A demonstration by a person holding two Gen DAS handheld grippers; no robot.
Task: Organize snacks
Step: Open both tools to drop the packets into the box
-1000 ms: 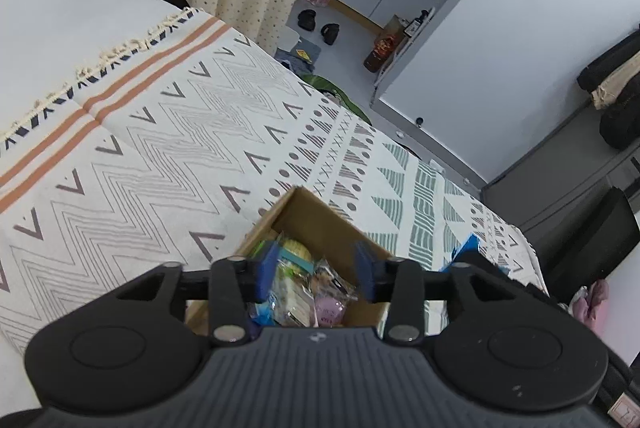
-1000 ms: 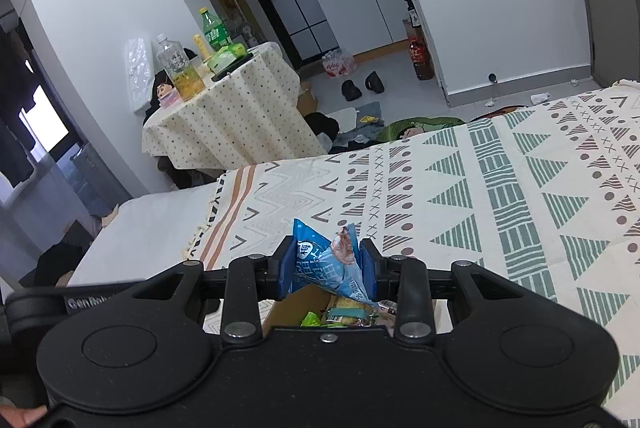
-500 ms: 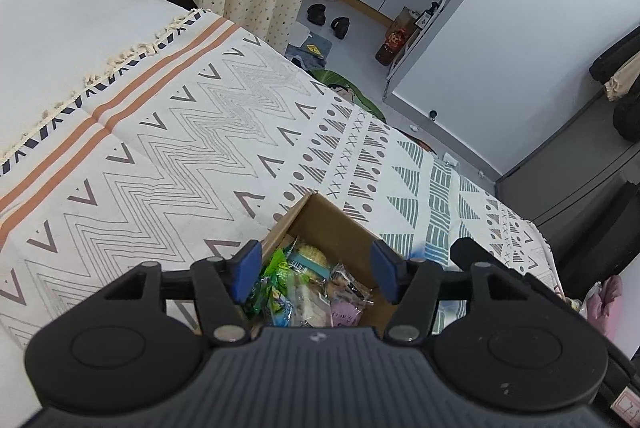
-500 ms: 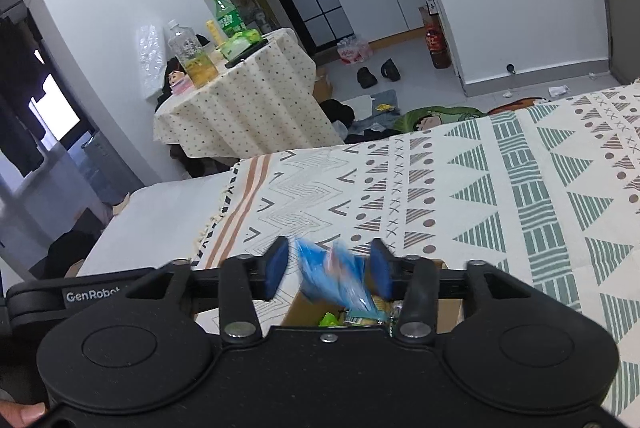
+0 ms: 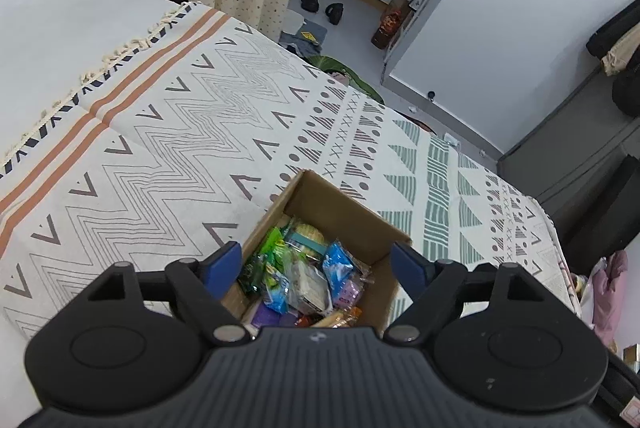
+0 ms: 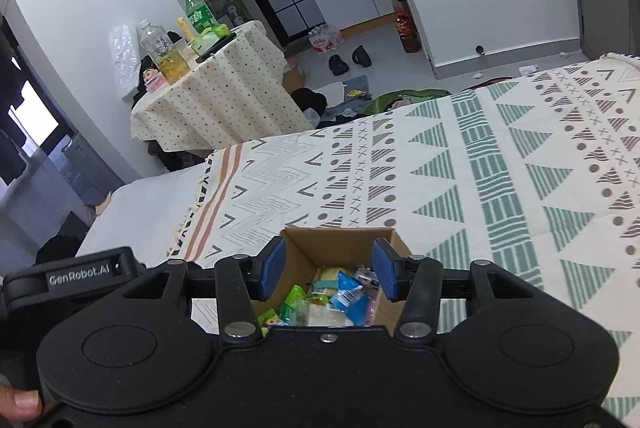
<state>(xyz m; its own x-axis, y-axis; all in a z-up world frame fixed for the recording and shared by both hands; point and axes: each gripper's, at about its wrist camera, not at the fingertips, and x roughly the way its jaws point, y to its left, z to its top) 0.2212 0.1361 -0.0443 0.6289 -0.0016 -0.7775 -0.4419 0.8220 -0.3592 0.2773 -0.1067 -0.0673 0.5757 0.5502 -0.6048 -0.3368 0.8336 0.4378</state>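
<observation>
Both the left gripper (image 5: 316, 264) and right gripper (image 6: 329, 270) hover wide and empty above a cardboard box (image 5: 340, 203) on the patterned bedspread (image 5: 168, 131), where wrapped snacks (image 5: 304, 280) lie gathered, seemingly all collected.

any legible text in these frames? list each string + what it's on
"GenRobot.AI": white lettering on the black housing of the left gripper, seen in the right wrist view.
Green bottle label: white characters, too small to read.
Clear bottle label: too blurred to read.
Blue snack packet in the cardboard box: barcode and print, unreadable.
Other snack wrappers: print too small to read.
</observation>
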